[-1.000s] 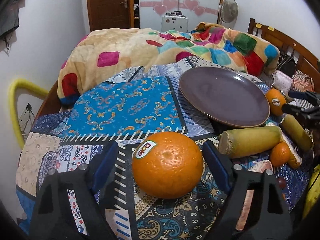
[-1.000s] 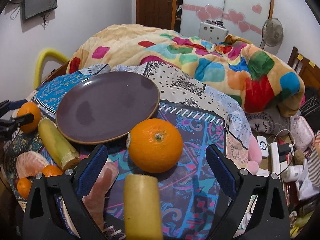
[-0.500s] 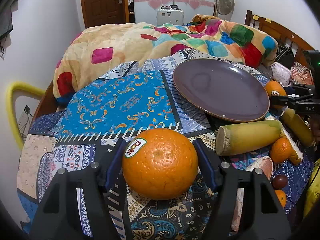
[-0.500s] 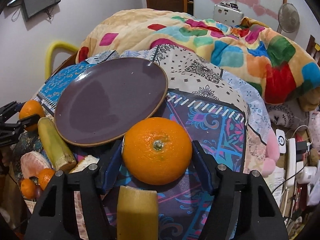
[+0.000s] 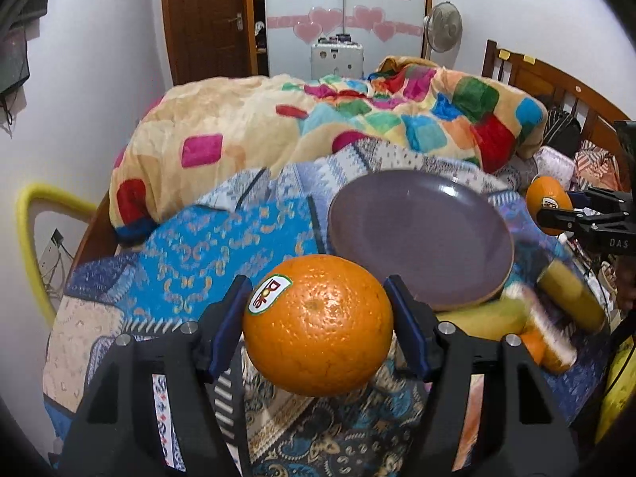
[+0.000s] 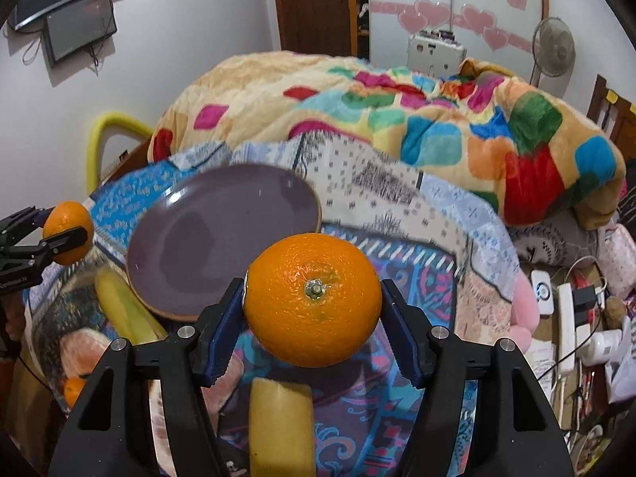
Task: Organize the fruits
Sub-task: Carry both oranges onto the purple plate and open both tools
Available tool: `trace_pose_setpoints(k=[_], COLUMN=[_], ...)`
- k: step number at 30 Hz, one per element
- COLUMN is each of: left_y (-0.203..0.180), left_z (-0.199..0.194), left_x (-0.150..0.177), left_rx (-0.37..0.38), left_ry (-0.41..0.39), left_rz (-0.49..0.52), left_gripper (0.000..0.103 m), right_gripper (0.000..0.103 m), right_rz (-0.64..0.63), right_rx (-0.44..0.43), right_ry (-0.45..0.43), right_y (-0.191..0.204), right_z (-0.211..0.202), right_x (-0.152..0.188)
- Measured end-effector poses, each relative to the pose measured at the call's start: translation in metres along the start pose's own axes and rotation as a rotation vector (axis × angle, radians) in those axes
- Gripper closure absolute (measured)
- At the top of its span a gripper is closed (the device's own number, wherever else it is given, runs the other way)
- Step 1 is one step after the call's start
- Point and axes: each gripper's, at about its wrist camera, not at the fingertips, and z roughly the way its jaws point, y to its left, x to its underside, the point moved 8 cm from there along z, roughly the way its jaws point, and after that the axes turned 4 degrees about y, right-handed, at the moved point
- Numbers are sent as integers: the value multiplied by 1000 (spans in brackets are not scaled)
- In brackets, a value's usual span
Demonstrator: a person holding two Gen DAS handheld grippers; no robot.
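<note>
**Two oranges pinched above the bedspread, plate between them**

At the far left a yellow hoop leans by the wall beside the bed, which is covered in a blue patterned spread. The left tongs pinch a stickered orange, both blue pads pressed against its sides; the fruit hangs clear above the spread, near the front edge of the bed. Just behind and to the right of it lies the purple plate, bare and tilted on the bedding. Right of the plate, yellow fruit pieces and a small orange fruit lie blurred.

Further right, the right tongs pinch the second orange, stem end facing the camera, pads tight on both sides, raised over the purple-and-blue patch of the spread. A yellow fruit piece sits directly below it. A colourful blanket is heaped behind, and a power strip with cables lies at the far right.
</note>
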Motion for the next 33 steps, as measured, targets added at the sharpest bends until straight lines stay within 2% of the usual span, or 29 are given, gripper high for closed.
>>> trace_pose_setpoints(k=[7,16,22,33], left_y=[-17,-30,-32,-37], left_z=[2,20,40,92], left_x=[-30,-56,-71,-82], left_rx=[10,47,24,48], left_ry=[-26,-19,-9,102], left_rz=[35,37,40,26], left_gripper=[35,35,35,35], right_gripper=[40,40,40,40], right_rz=[-19,-54,-57,-81], right_rx=[13,12,6,8], right_ry=[-66,-65,-22,86], right_y=[7,16,18,25], right_z=[-13,1,28,74], right_x=[-25,-48,-57,-62])
